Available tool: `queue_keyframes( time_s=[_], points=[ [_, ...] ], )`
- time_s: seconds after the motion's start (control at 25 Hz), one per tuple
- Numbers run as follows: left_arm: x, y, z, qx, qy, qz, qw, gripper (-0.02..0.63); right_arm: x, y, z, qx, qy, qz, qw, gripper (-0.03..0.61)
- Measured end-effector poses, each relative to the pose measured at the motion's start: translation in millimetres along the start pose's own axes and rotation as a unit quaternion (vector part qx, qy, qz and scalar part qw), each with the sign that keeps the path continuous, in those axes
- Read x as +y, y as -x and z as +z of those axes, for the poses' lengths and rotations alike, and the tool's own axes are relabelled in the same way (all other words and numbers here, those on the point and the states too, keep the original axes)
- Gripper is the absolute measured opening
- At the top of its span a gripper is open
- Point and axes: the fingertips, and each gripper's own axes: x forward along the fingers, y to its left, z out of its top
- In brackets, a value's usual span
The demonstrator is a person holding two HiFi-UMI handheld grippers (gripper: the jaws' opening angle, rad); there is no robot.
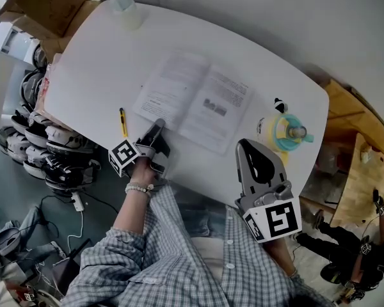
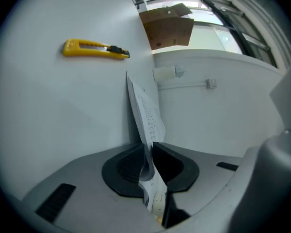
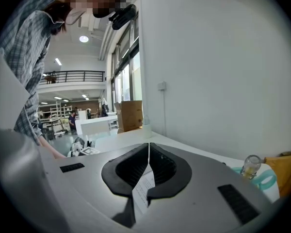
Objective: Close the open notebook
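**Thin grip on one leaf: the risk is a torn or slipped page**

The left claw is clamped on the near-left corner of the open notebook, which lies flat in the middle of the bench. In the left gripper view only a thin printed leaf stands between the pads, bent upward. I judge that the claw may hold a page or two, not the whole left half. If so, swinging it over would turn a page and leave the notebook open. A fast pull could also crease or tear the paper, or drag the whole notebook toward the near edge, since nothing pins the right-hand page.

The right claw has its jaws together on nothing from the bench. It sits by the near edge, beside the notebook's near-right corner, so it could steady that page.

For room, the yellow cutter lies just to the left of the left claw, near the near-left edge and outside the fold's path. A small bottle on a teal ring stands toward the right end, close to the notebook's right edge. The far side is bare up to a pale container at the far-left corner.
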Motion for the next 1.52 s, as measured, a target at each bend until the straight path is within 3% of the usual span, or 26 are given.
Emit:
queue_keyframes(
  time_s=[0.16,0.32,0.48,0.6,0.72,0.88,1.12,1.4,1.52],
  points=[
    [-8,1,2,-0.017,-0.046,0.005,0.9988,0.041,0,3,-1,0.002,0.0,-0.001,1.0,0.023],
    [-26,0,1,-0.008,-0.139,0.021,0.99,0.034,2,4,-1,0.0,-0.001,-0.001,1.0,0.023],
    [-36,0,-4,0.022,-0.24,0.051,0.9693,0.034,4,5,3,-0.005,0.002,0.001,1.0,0.023],
    [-36,1,-10,0.051,-0.319,0.079,0.943,0.034,4,7,4,-0.008,0.003,0.0,1.0,0.023],
    [-41,1,-19,0.075,-0.395,0.1,0.9103,0.034,4,9,4,-0.01,0.005,0.001,1.0,0.023],
    [-47,1,-32,0.111,-0.49,0.115,0.8573,0.031,6,12,5,-0.012,0.006,0.001,1.0,0.023],
    [-45,1,-57,0.181,-0.619,0.12,0.7545,0.023,6,17,4,-0.014,0.007,0.0,1.0,0.023],
    [-42,-1,-78,0.237,-0.698,0.116,0.6651,0.023,9,21,2,-0.015,0.004,-0.002,1.0,0.023],
    [-42,-2,-87,0.264,-0.738,0.111,0.6105,0.023,7,21,2,-0.016,0.003,-0.002,1.0,0.023]
  ],
)
